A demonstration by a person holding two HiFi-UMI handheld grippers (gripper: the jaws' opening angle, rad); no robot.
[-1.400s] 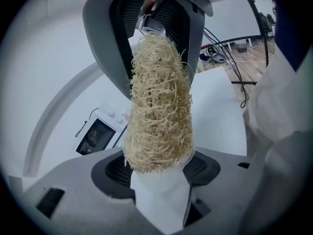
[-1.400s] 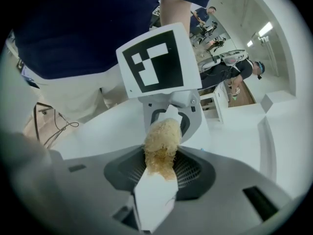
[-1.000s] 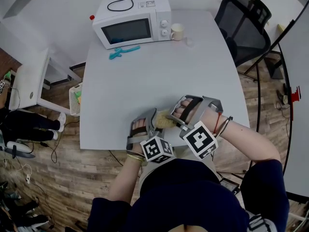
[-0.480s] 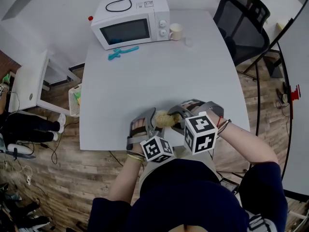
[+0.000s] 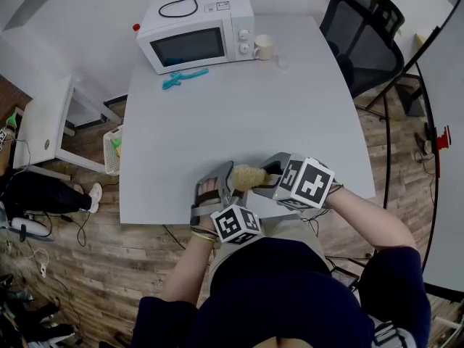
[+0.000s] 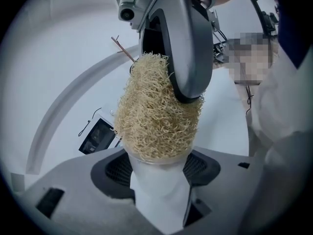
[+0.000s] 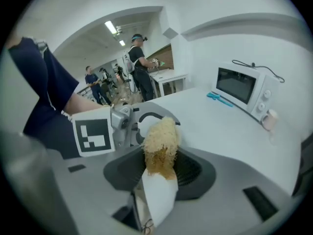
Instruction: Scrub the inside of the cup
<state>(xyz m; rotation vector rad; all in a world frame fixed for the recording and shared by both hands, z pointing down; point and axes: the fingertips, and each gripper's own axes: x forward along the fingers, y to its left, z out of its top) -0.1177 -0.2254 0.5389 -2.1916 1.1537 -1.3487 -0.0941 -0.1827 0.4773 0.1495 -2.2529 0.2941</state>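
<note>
My left gripper [image 5: 229, 184] [image 6: 156, 182] is shut on a small pale cup [image 6: 157, 187] near the table's front edge. A tan loofah scrubber [image 5: 247, 176] [image 6: 156, 114] fills the cup's mouth and bulges out of it. My right gripper [image 5: 268, 178] [image 7: 157, 180] is shut on the scrubber [image 7: 159, 143] and meets the left gripper jaw to jaw. One of its dark fingers [image 6: 188, 48] presses on the scrubber's side. The inside of the cup is hidden by the scrubber.
A white microwave [image 5: 197, 33] stands at the table's far edge, with a cream mug [image 5: 265, 47] beside it and a teal tool [image 5: 185, 77] in front. A black chair [image 5: 370, 38] is at the right. People stand far off [image 7: 139, 65].
My right gripper has rolled over, its marker cube swinging up and to the right, and the scrubber has gone further into the cup. The left gripper has stayed put.
</note>
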